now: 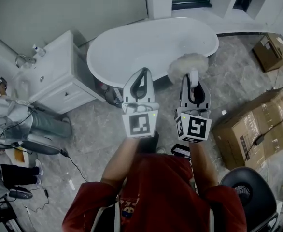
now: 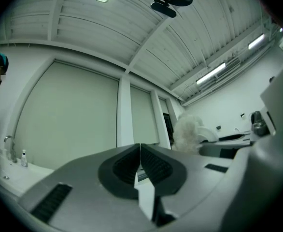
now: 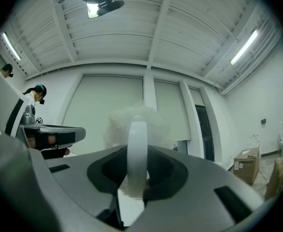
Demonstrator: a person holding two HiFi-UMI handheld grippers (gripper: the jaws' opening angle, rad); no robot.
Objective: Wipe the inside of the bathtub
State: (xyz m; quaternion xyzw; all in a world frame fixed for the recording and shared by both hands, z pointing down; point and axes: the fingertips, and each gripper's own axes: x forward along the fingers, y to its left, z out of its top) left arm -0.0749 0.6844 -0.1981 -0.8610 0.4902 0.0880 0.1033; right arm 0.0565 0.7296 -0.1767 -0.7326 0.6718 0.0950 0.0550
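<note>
Wiping prob. not begun: R gripper (image 1: 193, 81) clamped on fluffy duster (image 1: 187, 65) handle, held above floor by near-right rim of bathtub (image 1: 146, 42). L gripper (image 1: 142, 74) pinched together, empty. Whole interior left.

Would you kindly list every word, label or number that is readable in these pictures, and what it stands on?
None can be read.
Marker cubes: black square patterns, not letters.
Cardboard box: label too small to read.
Red shirt: chest print blurred, partly hidden.
Duster in the right gripper: no print shows.
</note>
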